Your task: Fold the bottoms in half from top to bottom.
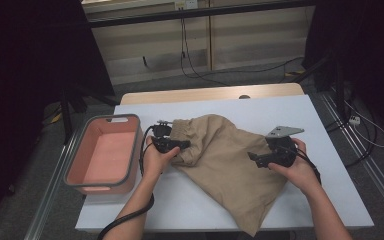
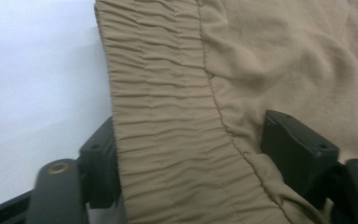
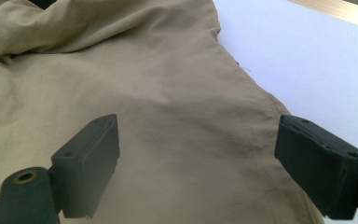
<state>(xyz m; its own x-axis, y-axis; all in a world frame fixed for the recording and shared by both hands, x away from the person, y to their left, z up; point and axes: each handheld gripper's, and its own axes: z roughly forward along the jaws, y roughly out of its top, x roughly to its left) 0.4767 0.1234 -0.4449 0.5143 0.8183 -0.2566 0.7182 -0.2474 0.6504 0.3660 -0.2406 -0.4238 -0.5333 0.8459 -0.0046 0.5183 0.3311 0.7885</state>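
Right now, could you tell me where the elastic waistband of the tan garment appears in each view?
High view: waistband left of centre, by the left tool.
Left gripper view: centre, between the jaws.
Right gripper view: cannot make it out; plain cloth.
Shared landmark: white table.

Pink bin point(image 1: 105, 155) with a grey rim sits at the left of the white surface point(image 1: 310, 125), cables point(image 1: 195, 70) on the floor far behind.

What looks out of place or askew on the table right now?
The tan trousers lie crumpled and slanted across the white table, one leg end hanging past the near edge. The pink bin sits square and undamaged. Nothing spilled.
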